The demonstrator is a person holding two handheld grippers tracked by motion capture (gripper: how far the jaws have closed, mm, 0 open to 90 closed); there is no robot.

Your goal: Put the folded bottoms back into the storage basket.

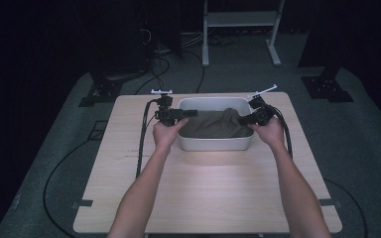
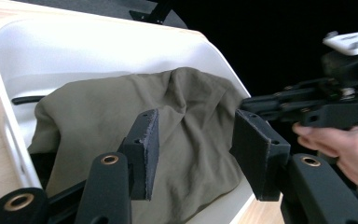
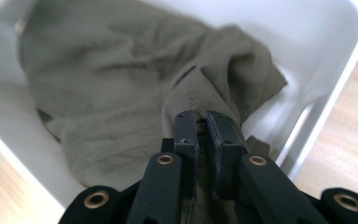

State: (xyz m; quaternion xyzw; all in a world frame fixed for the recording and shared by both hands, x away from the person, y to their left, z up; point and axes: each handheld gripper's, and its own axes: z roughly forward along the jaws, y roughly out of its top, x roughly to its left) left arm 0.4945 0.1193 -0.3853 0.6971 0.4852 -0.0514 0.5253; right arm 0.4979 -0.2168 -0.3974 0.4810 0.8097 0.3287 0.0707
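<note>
Gripping: a fold of the olive cloth (image 3: pixel 121 88) is pinched by the right gripper (image 3: pixel 201 135).
Left gripper (image 2: pixel 196 149): held spread above it.
Cloth: bunched in the white tub (image 1: pixel 213 144).
Left: lifting out, apparently.

No readable text or labels.

Matt olive cloth (image 3: pixel 121 93), smooth white plastic tub (image 1: pixel 213 144), pale wood-grain table (image 1: pixel 208 193).
</note>
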